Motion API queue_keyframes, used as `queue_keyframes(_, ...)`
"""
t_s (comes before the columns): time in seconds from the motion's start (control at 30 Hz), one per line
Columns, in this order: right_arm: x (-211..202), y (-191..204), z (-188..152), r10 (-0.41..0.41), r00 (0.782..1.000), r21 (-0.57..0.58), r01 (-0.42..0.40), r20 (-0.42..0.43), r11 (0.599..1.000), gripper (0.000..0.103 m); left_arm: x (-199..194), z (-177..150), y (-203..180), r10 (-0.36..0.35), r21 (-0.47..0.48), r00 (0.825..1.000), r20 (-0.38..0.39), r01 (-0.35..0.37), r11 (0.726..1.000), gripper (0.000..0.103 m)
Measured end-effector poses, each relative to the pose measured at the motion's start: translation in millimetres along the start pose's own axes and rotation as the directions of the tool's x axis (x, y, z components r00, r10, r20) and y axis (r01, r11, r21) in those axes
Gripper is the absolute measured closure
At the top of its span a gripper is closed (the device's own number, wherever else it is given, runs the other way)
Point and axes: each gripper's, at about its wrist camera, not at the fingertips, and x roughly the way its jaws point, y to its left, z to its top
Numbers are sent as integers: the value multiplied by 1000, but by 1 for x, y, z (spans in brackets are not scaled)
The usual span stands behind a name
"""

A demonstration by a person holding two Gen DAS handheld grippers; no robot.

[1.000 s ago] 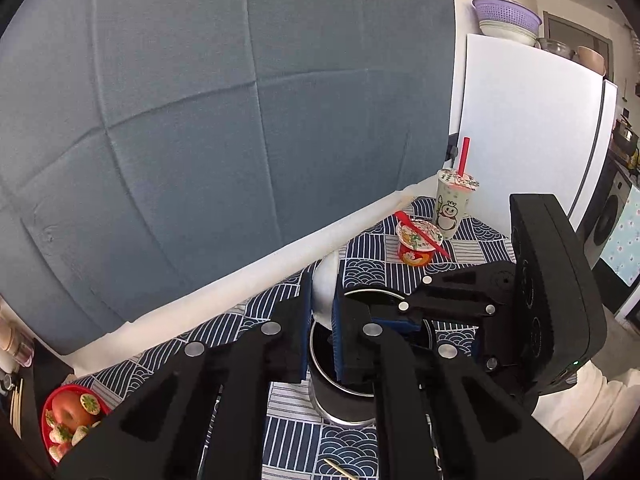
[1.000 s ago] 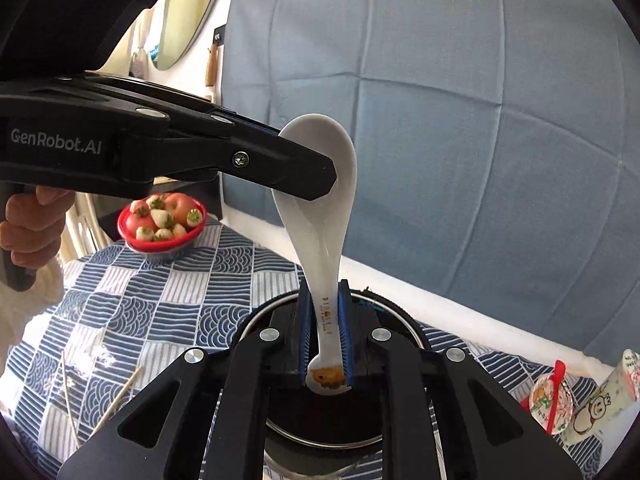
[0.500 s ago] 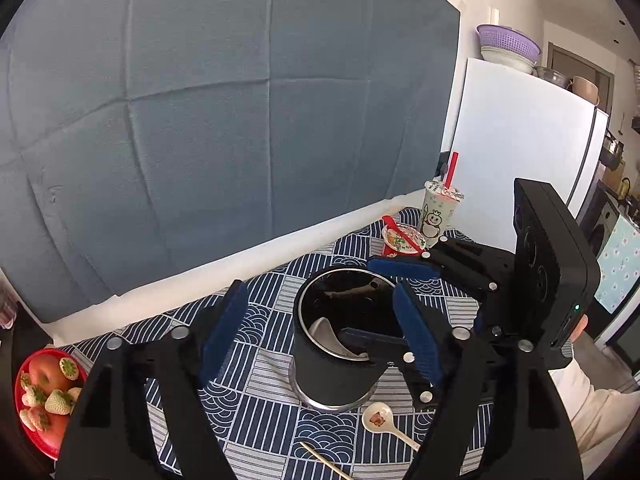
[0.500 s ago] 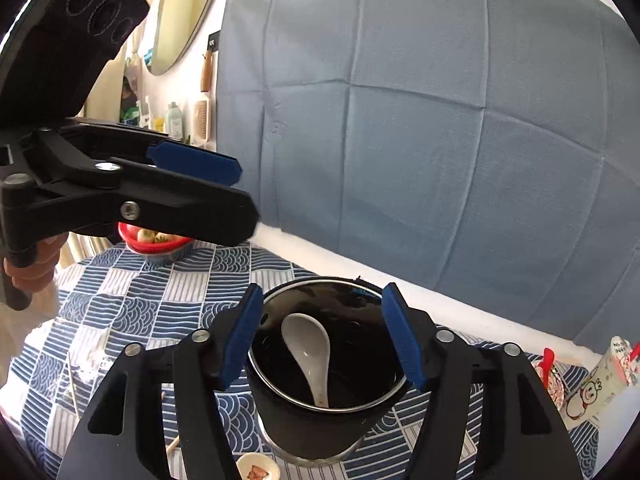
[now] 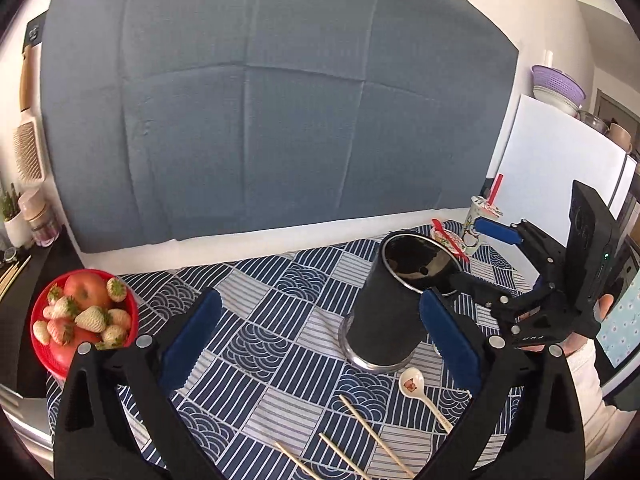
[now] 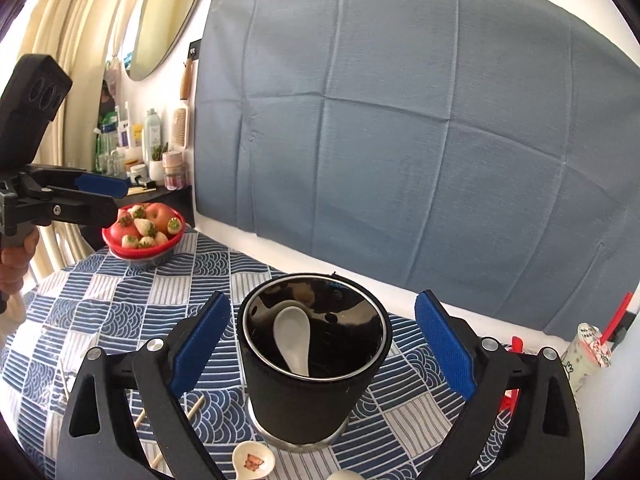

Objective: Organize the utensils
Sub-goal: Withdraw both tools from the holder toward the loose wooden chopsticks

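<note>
The left claw [image 5: 320, 340] stands spread wide with nothing between its blue pads [image 5: 190, 340], its jaws having just been opening; it hangs over the open middle of the counter [image 5: 280, 292], whose blue patterned cloth is bare between the red fruit bowl [image 5: 82, 320] at the left edge and the black holder [image 5: 396, 308] to the right. The right claw [image 6: 320, 344] is likewise spread, its jaws having just been opening too, and the holder [image 6: 312, 364] sits upright between its pads [image 6: 444, 344] without being touched. One white spoon [image 6: 294, 338] rests inside the holder, bowl up, leaning on the inner wall. A second spoon [image 5: 416, 388], with a small picture in its bowl, lies on the cloth just in front of the holder's base. Three chopsticks [image 5: 372, 432] lie near the front edge, beside that spoon. Behind the holder, by the white rear edge under the blue backdrop [image 5: 280, 120], stand two cups [image 5: 482, 220], each with something red sticking out. A hand [image 6: 14, 252] grips the left claw's handle beyond the counter's left edge.
</note>
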Motion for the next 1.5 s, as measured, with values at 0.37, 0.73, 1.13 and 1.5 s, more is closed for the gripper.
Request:
queue_keyframes(0.37,-5,29,-2,10,1000,-53,-11,-16,999,12,-25,-45,44,114,-45,992,-48,-116,992,6)
queue_keyframes(0.73,-2,57,-10,32,999,-89,-36,-42,995,12,-37,-94,69,159,-115,981,-110,-171,978,6)
queue_keyframes(1.13,10,83,-26,51,994,-126,-63,-91,990,11,-48,-129,87,177,-165,972,-152,-202,965,6)
queue_keyframes(1.5,11,108,-38,89,985,-181,-115,-146,977,11,-49,-158,92,235,-188,947,-219,-278,942,6)
